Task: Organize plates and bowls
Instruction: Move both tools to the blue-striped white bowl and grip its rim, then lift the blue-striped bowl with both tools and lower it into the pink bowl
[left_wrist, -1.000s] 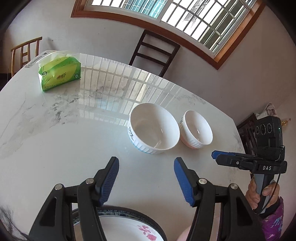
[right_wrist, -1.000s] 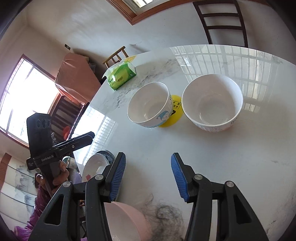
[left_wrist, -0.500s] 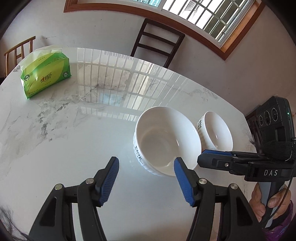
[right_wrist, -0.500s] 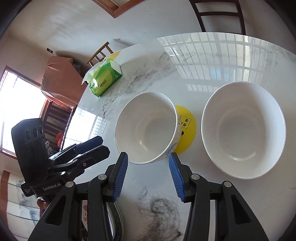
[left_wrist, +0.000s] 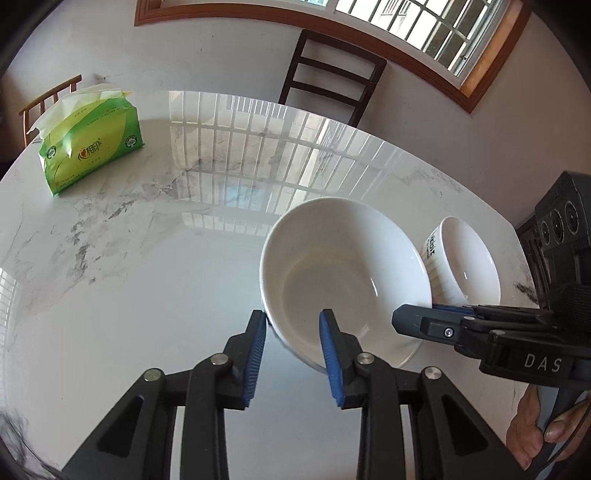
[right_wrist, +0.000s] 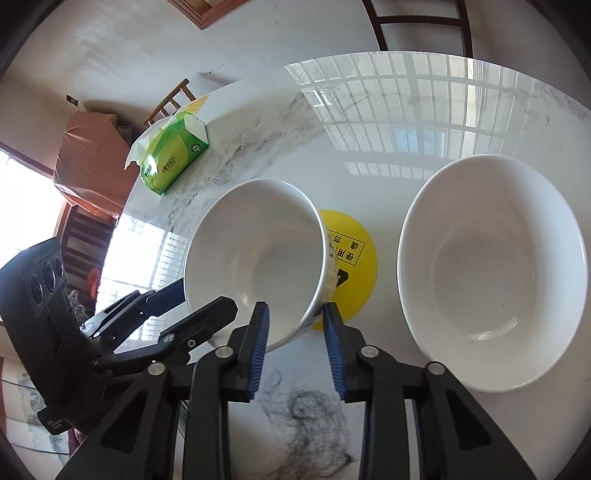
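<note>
Two bowls | left gripper (left_wrist: 291, 334) straddles large bowl (left_wrist: 345, 280) rim | right gripper (right_wrist: 295, 328) straddles small bowl (right_wrist: 255, 258) rim | jaws parted, grip uncertain

A second ago both grippers hung back from the bowls with their jaws spread wide. Since then each has moved in and narrowed. The left gripper (left_wrist: 291, 345) has closed the distance to the large white bowl (left_wrist: 343, 280) and now straddles its near rim, one pad outside the wall and one inside; whether the pads press the wall cannot be told. The right gripper (right_wrist: 295, 345) has likewise advanced onto the smaller bowl (right_wrist: 258, 258), its jaws either side of the near wall. The flowered plate and pink bowl once seen under the grippers have dropped out of both views.
</note>
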